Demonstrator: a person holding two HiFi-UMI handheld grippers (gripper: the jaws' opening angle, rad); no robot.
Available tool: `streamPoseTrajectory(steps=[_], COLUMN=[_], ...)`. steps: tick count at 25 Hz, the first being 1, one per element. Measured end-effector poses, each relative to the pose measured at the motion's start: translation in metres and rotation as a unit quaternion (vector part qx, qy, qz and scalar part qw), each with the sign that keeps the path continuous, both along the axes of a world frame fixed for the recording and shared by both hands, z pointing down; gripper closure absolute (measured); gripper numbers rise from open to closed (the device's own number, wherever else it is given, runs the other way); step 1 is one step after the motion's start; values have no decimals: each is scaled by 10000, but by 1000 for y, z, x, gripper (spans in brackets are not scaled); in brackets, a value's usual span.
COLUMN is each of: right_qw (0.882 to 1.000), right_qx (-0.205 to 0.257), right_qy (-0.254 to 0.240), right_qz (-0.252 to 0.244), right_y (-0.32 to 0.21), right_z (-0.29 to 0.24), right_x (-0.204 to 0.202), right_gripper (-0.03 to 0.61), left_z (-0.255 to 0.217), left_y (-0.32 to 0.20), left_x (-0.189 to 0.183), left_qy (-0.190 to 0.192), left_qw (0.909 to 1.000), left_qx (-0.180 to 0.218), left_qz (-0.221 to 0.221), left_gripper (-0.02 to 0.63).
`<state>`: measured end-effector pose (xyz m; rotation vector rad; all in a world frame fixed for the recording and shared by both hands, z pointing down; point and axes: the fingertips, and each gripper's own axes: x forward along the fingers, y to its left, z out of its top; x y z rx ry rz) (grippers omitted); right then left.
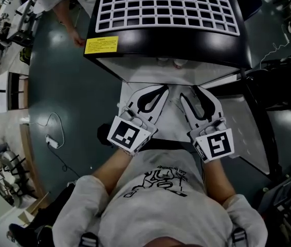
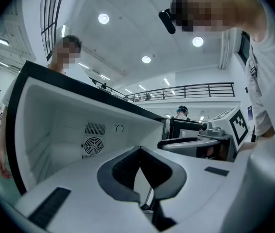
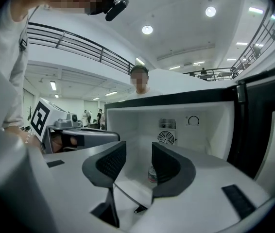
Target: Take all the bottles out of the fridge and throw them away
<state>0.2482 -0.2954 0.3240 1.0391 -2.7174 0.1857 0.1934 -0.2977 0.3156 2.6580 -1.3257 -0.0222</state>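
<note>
In the head view a person stands before a small fridge with a black top, a white wire rack lying on it and a yellow label at its front edge; its door hangs open to the right. Both grippers point into the white inside, the left gripper just beside the right gripper, each with its marker cube nearest the person's body. Another person's hand shows at the fridge's far left corner. In the left gripper view the left gripper has its jaws together at the tips with nothing between them; past them lie the fridge's bare white floor and the round fan grille on the back wall, and the right gripper shows to the right. In the right gripper view the right gripper has its jaws apart and pressing on nothing. Through the gap a bottle stands upright on the fridge floor, deeper inside and clear of both pads, below the fan grille.
</note>
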Motion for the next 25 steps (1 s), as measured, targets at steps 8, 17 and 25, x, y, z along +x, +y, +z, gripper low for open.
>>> streamPoseTrajectory(steps=[8, 17, 25], right_qw=[9997, 9989, 9978], right_qx=[-15, -54, -92], right_qy=[135, 206, 302], right_qz=[179, 409, 588], right_y=[-27, -57, -83], right_z=[26, 54, 74], right_x=[0, 1, 4], right_gripper=[363, 330, 311], left_z=[23, 45, 66], left_y=[-22, -47, -64], left_x=[-4, -10, -12], left_qy=[-45, -84, -242], left_qw=[10000, 9999, 9996], left_qx=[-20, -46, -104], left_qz=[-6, -42, -48], left_gripper=[600, 600, 600])
